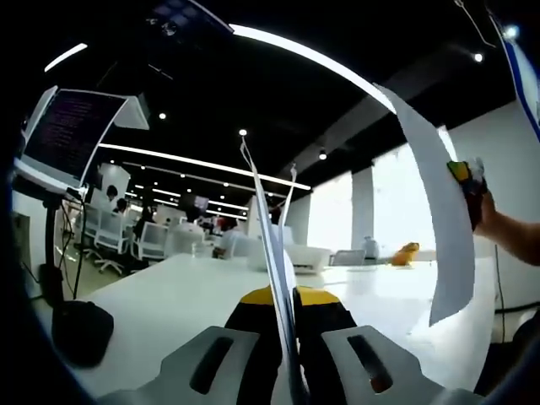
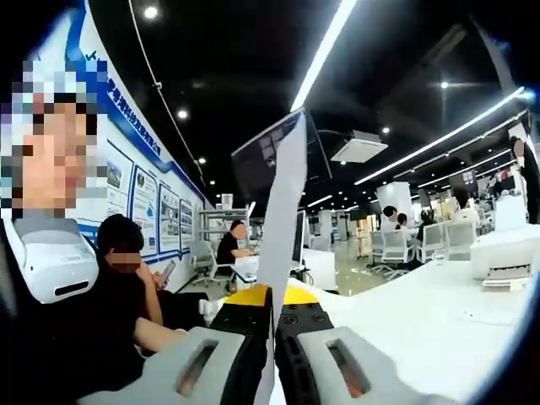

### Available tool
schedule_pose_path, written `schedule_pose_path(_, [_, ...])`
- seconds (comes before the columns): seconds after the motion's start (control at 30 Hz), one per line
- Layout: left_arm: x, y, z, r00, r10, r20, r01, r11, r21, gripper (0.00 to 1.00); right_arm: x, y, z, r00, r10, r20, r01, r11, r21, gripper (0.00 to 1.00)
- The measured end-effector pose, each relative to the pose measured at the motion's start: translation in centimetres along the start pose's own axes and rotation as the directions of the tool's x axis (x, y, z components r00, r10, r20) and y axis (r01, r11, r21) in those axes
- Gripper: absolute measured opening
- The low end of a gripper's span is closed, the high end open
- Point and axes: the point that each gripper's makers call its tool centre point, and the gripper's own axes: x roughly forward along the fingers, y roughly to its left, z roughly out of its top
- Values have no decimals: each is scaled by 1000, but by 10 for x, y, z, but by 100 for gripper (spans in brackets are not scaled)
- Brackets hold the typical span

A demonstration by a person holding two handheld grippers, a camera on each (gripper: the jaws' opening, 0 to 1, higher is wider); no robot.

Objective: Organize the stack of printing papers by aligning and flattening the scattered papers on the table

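Both sets of tongs are up in the air here, each with paper in its grip. In the left gripper view, the left tongs (image 1: 287, 333) are pressed together on a thin sheaf of printing papers (image 1: 274, 253), seen edge-on: the sheets rise straight up out of the seam between the two yellow-and-black jaws, fan slightly at the top, and stand clear above the white table (image 1: 186, 291). Off to the right of that same view, another sheet (image 1: 439, 219) hangs in the air, curling from top to bottom, with the right tongs (image 1: 466, 175) at its right edge and the person's forearm (image 1: 510, 232) running in behind them. Its lower corner hangs above the table's near right part; whether it touches cannot be told.

Over to the right gripper view: the right tongs (image 2: 273, 337) are closed tight on a single sheet (image 2: 285, 219), which stands nearly upright from between the jaws and slopes to a point near the top. The table (image 2: 422, 316) stretches away on the right, well below the paper. On the left, a seated person (image 2: 126, 295) in dark clothes looks at a phone, and another person (image 2: 229, 249) sits further back at a desk. A dark monitor (image 2: 257, 160) shows behind the sheet.
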Motion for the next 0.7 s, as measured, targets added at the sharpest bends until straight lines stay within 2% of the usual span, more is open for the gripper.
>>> schedule_pose_path(0.3, [0, -1, 0, 1000, -1, 1, 1, 1000, 0, 8, 1, -41, -37, 992, -99, -74, 102, 994, 33, 0])
schedule_pose_path(0.43, [0, -1, 0, 1000, -1, 2, 1, 1000, -1, 8, 3, -64, -58, 977, -177, -116, 178, 984, -2, 0])
schedule_pose_path(0.5, [0, 0, 0, 1000, -1, 3, 1, 1000, -1, 8, 4, -75, -63, 970, -215, -112, 215, 977, -16, 0])
schedule_pose_path(0.7, [0, 0, 0, 1000, -2, 3, 2, 1000, -1, 8, 13, -93, -80, 957, -260, -128, 254, 965, -56, 0])
